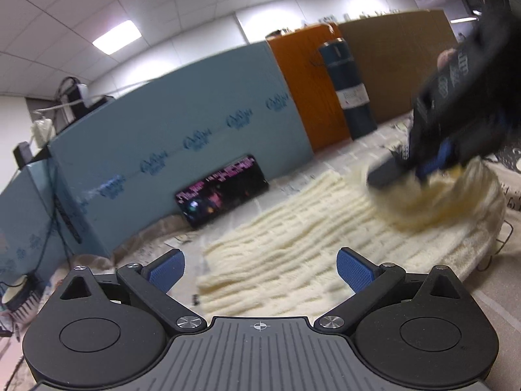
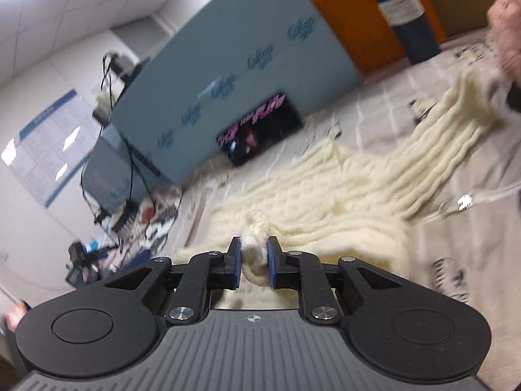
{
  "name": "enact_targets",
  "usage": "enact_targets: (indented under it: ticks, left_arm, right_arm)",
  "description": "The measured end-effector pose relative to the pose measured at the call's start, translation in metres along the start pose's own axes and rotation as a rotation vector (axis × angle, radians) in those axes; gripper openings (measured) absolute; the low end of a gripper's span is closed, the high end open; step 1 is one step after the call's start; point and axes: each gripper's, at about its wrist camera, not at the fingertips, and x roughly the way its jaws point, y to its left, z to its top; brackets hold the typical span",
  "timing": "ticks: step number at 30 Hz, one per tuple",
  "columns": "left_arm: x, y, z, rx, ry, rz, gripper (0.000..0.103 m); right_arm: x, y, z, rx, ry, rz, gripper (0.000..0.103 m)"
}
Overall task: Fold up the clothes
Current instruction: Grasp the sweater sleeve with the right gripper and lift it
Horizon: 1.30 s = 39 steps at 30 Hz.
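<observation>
A cream cable-knit sweater (image 1: 293, 228) lies spread on the cloth-covered table (image 1: 495, 296). In the left wrist view my left gripper (image 1: 260, 270) hangs open just above the sweater's near edge, with nothing between its blue pads (image 1: 355, 270). At the right of the same view, my right gripper (image 1: 420, 166) is clamped on a bunched-up part of the knit. The right wrist view shows my right gripper (image 2: 254, 255) shut on a wad of the cream sweater (image 2: 342, 202), which stretches away to the upper right. A blurred hand (image 2: 506, 19) shows near that far end.
A phone (image 1: 221, 189) with a lit screen leans against a blue foam board (image 1: 182, 107) at the back. An orange board (image 1: 309, 88), a brown cardboard panel (image 1: 397, 65) and a dark blue cylinder (image 1: 348, 88) stand behind. Cables and clutter (image 2: 130, 215) sit at the left.
</observation>
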Motion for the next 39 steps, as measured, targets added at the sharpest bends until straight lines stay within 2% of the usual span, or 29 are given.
enact_targets:
  ticks: [2, 4, 6, 9, 12, 13, 14, 17, 20, 22, 27, 32, 33, 35, 36, 37, 39]
  left_arm:
    - [-0.005, 0.006, 0.001, -0.013, -0.016, 0.018, 0.101]
    - [-0.009, 0.01, 0.003, -0.03, -0.033, 0.037, 0.101]
    - [-0.013, 0.013, 0.006, -0.049, -0.053, 0.051, 0.101]
    - [-0.018, 0.014, 0.012, -0.075, -0.087, 0.065, 0.101]
    - [-0.019, 0.011, 0.019, -0.095, -0.122, 0.072, 0.101]
    - [-0.019, 0.01, 0.022, -0.099, -0.134, 0.073, 0.101]
    - [-0.021, 0.007, 0.024, -0.101, -0.152, 0.076, 0.101]
    - [-0.027, -0.001, 0.031, -0.109, -0.204, 0.083, 0.101]
    - [-0.028, -0.006, 0.034, -0.099, -0.207, 0.066, 0.101]
    - [-0.024, -0.007, 0.03, -0.079, -0.182, 0.061, 0.101]
    - [-0.012, -0.014, 0.016, -0.009, -0.088, -0.019, 0.101]
    - [0.002, -0.023, -0.004, 0.049, 0.029, -0.045, 0.101]
    - [0.003, -0.023, -0.004, 0.05, 0.033, -0.047, 0.101]
    - [0.005, -0.023, -0.005, 0.051, 0.037, -0.051, 0.101]
    - [0.006, -0.023, -0.004, 0.047, 0.041, -0.055, 0.101]
    - [0.007, -0.022, -0.005, 0.041, 0.046, -0.059, 0.101]
    - [0.008, -0.021, -0.005, 0.033, 0.051, -0.066, 0.101]
  right_arm:
    - [0.006, 0.001, -0.006, -0.004, 0.012, 0.002, 0.024]
    - [0.001, 0.002, -0.005, 0.014, -0.001, 0.059, 0.052]
    - [-0.008, 0.002, -0.002, 0.039, -0.023, 0.127, 0.067]
    - [-0.024, 0.002, 0.004, 0.062, -0.049, 0.23, 0.076]
    - [-0.043, -0.001, 0.011, 0.073, -0.055, 0.341, 0.08]
    - [-0.048, -0.002, 0.014, 0.076, -0.055, 0.378, 0.087]
    - [-0.05, -0.002, 0.017, 0.079, -0.036, 0.4, 0.09]
    - [-0.044, -0.001, 0.025, 0.1, 0.009, 0.341, 0.09]
    - [-0.042, -0.005, 0.027, 0.122, 0.027, 0.295, 0.089]
    - [-0.046, -0.011, 0.023, 0.095, 0.01, 0.252, 0.089]
    - [-0.055, -0.027, 0.014, 0.03, -0.03, 0.145, 0.09]
    - [-0.063, -0.044, 0.004, -0.037, -0.068, 0.039, 0.09]
    - [-0.06, -0.042, 0.0, -0.059, -0.054, 0.04, 0.09]
    - [-0.054, -0.033, -0.009, -0.132, -0.066, 0.015, 0.085]
    - [-0.051, -0.028, -0.012, -0.176, -0.079, -0.005, 0.073]
    - [-0.05, -0.022, -0.015, -0.225, -0.08, -0.022, 0.053]
    - [-0.044, -0.014, -0.019, -0.285, -0.064, -0.021, 0.04]
